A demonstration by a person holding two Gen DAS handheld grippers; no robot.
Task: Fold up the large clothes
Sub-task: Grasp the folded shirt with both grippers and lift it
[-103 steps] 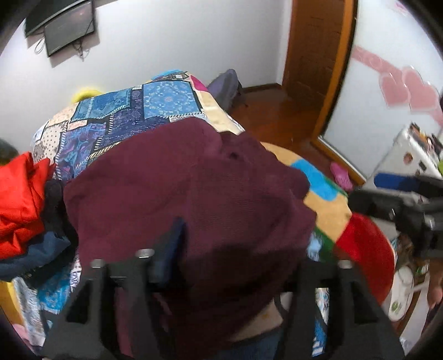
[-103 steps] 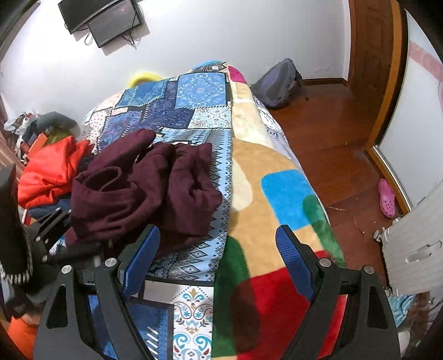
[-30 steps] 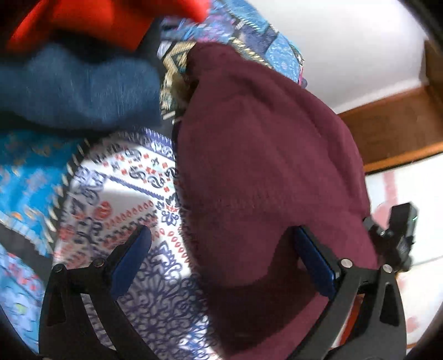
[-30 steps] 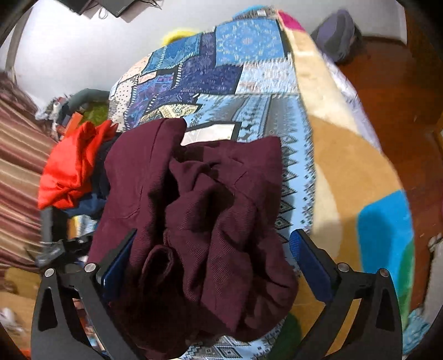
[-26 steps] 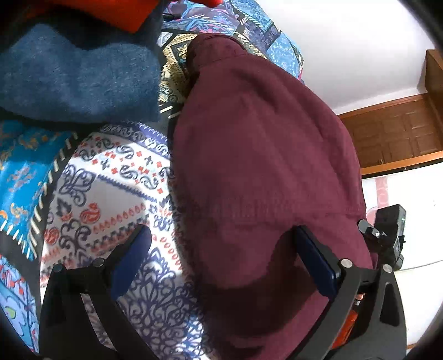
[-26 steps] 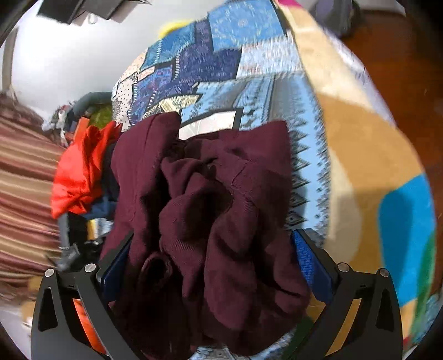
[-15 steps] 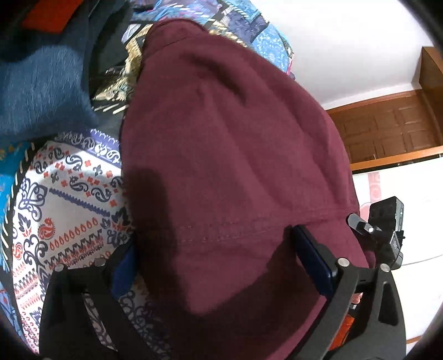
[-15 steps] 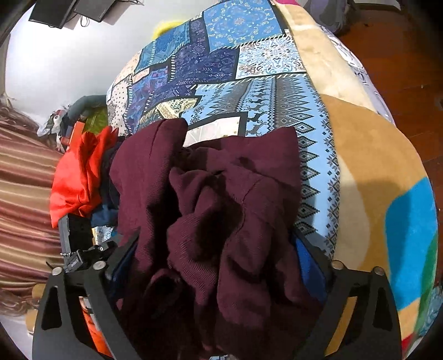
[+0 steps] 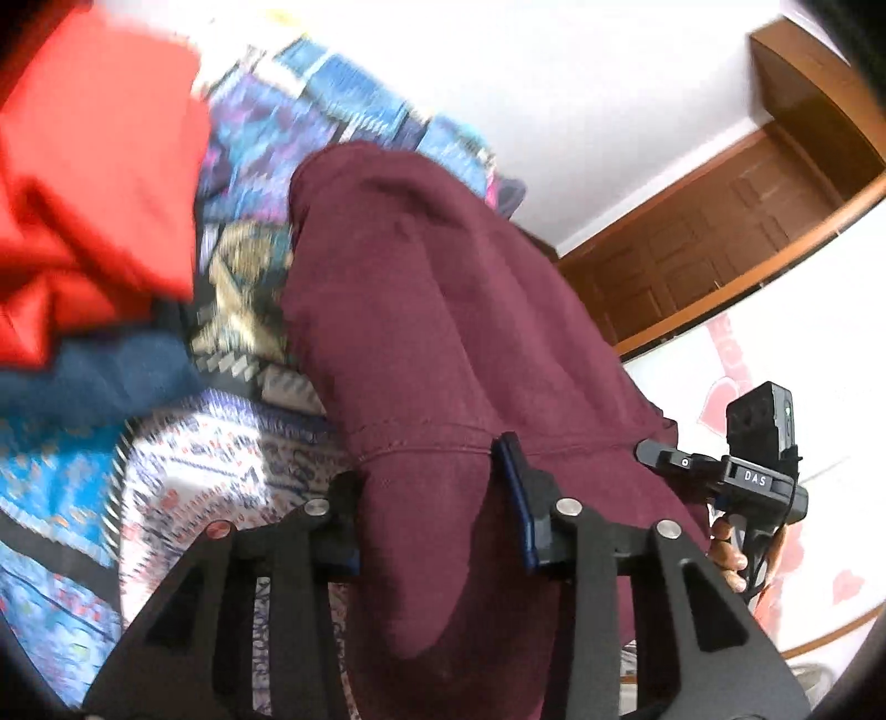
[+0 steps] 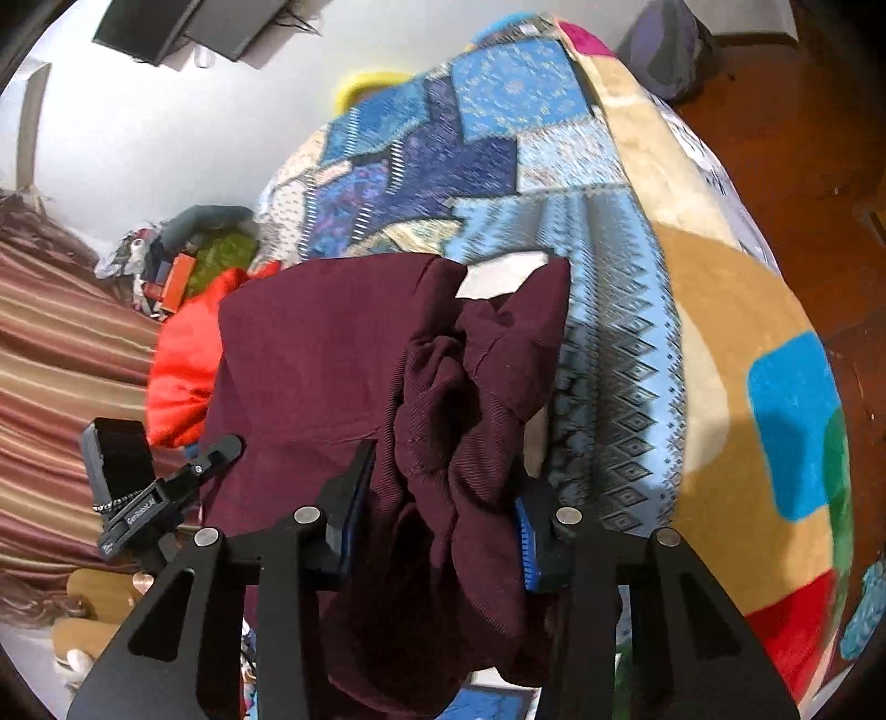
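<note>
A large maroon sweatshirt (image 9: 432,310) lies bunched on a patterned bedspread (image 10: 603,343) at the near edge of the bed. My left gripper (image 9: 432,487) is shut on a fold of its hem, with fabric bulging between the blue pads. My right gripper (image 10: 443,498) is shut on a thick crumpled bunch of the same sweatshirt (image 10: 332,354). Each gripper shows in the other's view: the right one at the right edge (image 9: 736,476), the left one at the lower left (image 10: 149,487). The two grips are side by side on the garment's near end.
A red garment (image 9: 83,183) and a dark blue one (image 9: 83,382) are piled to the left of the sweatshirt. The bed's right side drops to a wooden floor (image 10: 803,138) with a grey backpack (image 10: 664,39). A striped curtain (image 10: 50,354) hangs on the left.
Both grippers have closed from wide open onto the maroon sweatshirt's near end. The garment has been pulled flatter on its left side.
</note>
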